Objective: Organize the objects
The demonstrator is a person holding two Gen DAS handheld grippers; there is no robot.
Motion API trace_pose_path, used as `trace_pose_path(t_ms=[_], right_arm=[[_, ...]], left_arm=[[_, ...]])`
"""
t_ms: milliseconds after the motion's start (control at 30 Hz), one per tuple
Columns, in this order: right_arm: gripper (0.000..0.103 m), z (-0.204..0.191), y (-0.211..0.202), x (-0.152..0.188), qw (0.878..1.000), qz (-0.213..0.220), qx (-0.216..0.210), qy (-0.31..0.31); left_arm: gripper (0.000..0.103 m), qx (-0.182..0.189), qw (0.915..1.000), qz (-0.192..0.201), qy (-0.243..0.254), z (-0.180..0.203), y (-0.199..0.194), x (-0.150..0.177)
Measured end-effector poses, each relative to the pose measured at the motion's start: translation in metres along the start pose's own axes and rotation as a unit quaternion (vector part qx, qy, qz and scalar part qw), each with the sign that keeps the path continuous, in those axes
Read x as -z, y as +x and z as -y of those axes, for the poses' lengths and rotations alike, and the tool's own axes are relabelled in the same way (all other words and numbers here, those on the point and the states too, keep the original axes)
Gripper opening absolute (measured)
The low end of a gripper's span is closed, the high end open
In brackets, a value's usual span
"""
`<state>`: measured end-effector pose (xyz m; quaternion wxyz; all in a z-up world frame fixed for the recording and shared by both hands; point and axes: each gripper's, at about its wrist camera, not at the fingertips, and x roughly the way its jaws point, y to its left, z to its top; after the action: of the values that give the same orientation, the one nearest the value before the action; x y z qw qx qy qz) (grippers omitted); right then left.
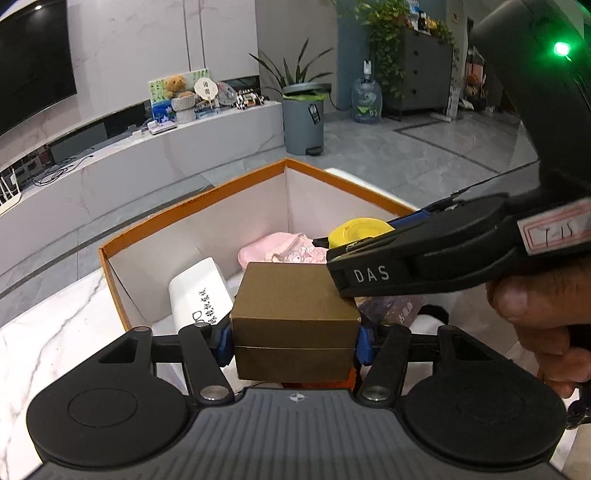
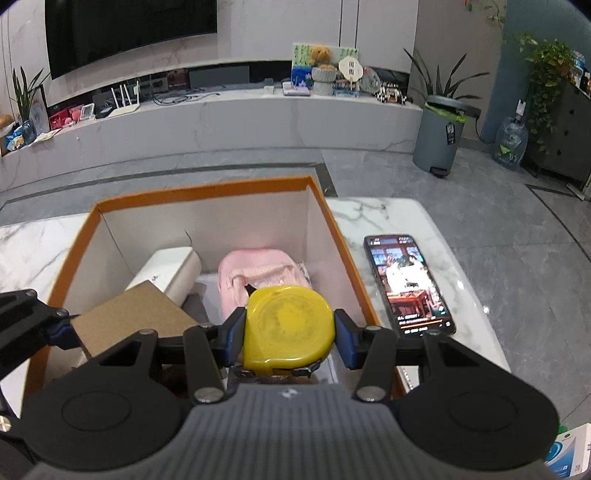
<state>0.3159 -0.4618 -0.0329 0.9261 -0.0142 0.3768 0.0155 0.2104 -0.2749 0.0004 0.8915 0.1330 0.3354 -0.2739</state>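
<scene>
Left gripper (image 1: 294, 341) clamps the brown box (image 1: 295, 314) dead centre; right gripper (image 2: 290, 334) squeezes the yellow tape measure (image 2: 290, 328), orange-rimmed carton (image 2: 207, 190) at twelve o'clock.

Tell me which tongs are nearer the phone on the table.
Right. The right tongs hold the yellow tape measure just beside the phone; the left tongs are further off.

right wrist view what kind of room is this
Most likely a home living room. A large wall-mounted television hangs above a long marble media console crowded with a teddy bear, router and knick-knacks, and potted plants stand beside a pedal bin on the tiled floor.
</scene>
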Motion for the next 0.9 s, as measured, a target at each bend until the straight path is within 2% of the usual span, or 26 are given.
trace_pose_path(t_ms=[167,200,233,367,567,767,900], right_arm=[[0.053,0.002,0.002,-0.002,1.0,-0.017,-0.007,0.007],[0.054,0.002,0.004,-0.002,1.0,-0.018,-0.006,0.004],[0.062,0.001,0.003,-0.002,1.0,-0.017,-0.005,0.003],[0.068,0.0,-0.001,-0.002,1.0,-0.008,-0.005,0.005],[0.069,-0.001,-0.015,0.002,1.0,0.004,-0.007,0.019],[0.074,0.0,-0.045,0.012,0.998,0.021,-0.021,0.047],[0.076,-0.006,-0.071,0.021,0.997,0.039,-0.028,0.053]], left_arm=[[0.072,-0.003,0.9999,-0.013,0.001,0.001,0.001,-0.003],[0.075,-0.001,0.9999,-0.014,-0.001,0.001,0.001,-0.004],[0.077,0.001,0.9999,-0.015,-0.005,0.0,0.001,-0.004],[0.089,0.002,0.9998,-0.006,-0.018,-0.005,-0.004,-0.004],[0.089,0.009,0.9988,0.014,-0.047,-0.017,-0.022,-0.005],[0.09,0.025,0.994,0.038,-0.1,-0.031,-0.047,0.001],[0.09,0.024,0.9921,0.055,-0.11,-0.028,-0.068,0.005]])
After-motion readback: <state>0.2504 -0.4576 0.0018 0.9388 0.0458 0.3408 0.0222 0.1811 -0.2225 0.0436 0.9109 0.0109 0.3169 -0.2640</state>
